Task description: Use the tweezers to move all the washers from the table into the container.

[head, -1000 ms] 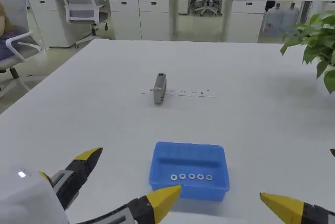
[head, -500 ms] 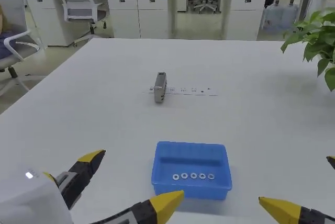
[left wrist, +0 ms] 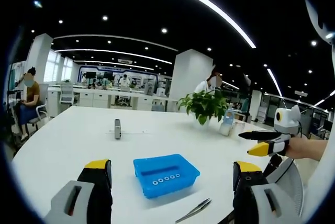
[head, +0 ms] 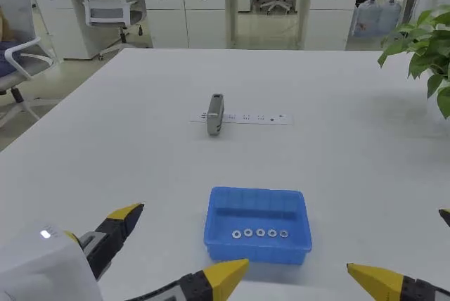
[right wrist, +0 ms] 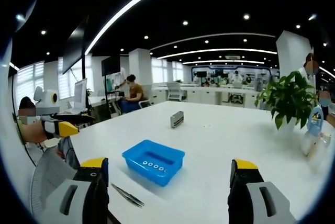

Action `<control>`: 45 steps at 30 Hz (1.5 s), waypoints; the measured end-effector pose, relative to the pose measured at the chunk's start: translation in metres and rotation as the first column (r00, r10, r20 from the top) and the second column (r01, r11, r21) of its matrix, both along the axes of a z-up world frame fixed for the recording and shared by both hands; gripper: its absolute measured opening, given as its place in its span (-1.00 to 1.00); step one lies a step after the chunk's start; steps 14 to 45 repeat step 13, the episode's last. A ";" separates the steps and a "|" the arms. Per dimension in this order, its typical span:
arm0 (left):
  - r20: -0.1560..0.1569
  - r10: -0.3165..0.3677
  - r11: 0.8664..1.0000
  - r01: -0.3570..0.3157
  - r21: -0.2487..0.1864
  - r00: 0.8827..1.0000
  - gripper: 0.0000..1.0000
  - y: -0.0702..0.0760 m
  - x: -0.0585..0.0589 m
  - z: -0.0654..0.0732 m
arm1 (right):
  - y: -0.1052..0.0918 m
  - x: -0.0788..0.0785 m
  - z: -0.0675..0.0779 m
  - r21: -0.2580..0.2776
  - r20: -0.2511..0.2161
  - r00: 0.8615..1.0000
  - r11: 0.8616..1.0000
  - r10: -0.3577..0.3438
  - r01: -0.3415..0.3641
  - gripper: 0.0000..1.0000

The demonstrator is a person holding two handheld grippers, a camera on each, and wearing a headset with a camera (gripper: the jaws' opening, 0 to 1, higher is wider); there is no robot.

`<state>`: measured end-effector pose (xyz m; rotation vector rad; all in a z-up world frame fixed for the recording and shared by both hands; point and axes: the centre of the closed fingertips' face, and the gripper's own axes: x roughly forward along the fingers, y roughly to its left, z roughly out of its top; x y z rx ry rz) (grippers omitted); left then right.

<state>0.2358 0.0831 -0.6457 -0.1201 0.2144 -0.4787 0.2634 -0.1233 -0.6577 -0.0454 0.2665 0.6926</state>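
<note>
A blue container (head: 257, 206) sits near the table's front edge with a row of several silver washers (head: 260, 233) on its floor. My left gripper (head: 176, 243) is open just left of and in front of it, nothing between its yellow tips. My right gripper (head: 410, 246) is open at the lower right, also empty. The tweezers (left wrist: 194, 210) lie flat on the table in front of the container (left wrist: 166, 174), between the left gripper's (left wrist: 171, 165) jaws. In the right gripper view the tweezers (right wrist: 127, 195) lie near the container (right wrist: 153, 161), below the open right gripper (right wrist: 168, 164).
A small grey metal block (head: 215, 113) stands mid-table on a thin white strip (head: 253, 118) with tiny marks too small to identify. A potted plant (head: 425, 51) stands at the right edge. Office chairs (head: 105, 5) and desks lie beyond the table.
</note>
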 end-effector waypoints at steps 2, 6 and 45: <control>-0.002 0.002 1.000 -0.002 0.007 1.000 0.98 0.000 -0.001 -0.001 | 0.001 -0.002 -0.002 0.002 -0.005 1.000 1.000 0.004 -0.004 0.91; -0.015 0.002 1.000 -0.002 0.008 1.000 0.98 -0.001 -0.003 -0.004 | 0.004 -0.004 -0.008 -0.004 -0.020 1.000 1.000 0.014 -0.014 0.91; -0.011 0.015 1.000 -0.015 0.005 1.000 0.98 0.000 -0.006 -0.004 | 0.009 -0.001 -0.008 -0.008 -0.022 0.999 1.000 0.030 -0.030 0.91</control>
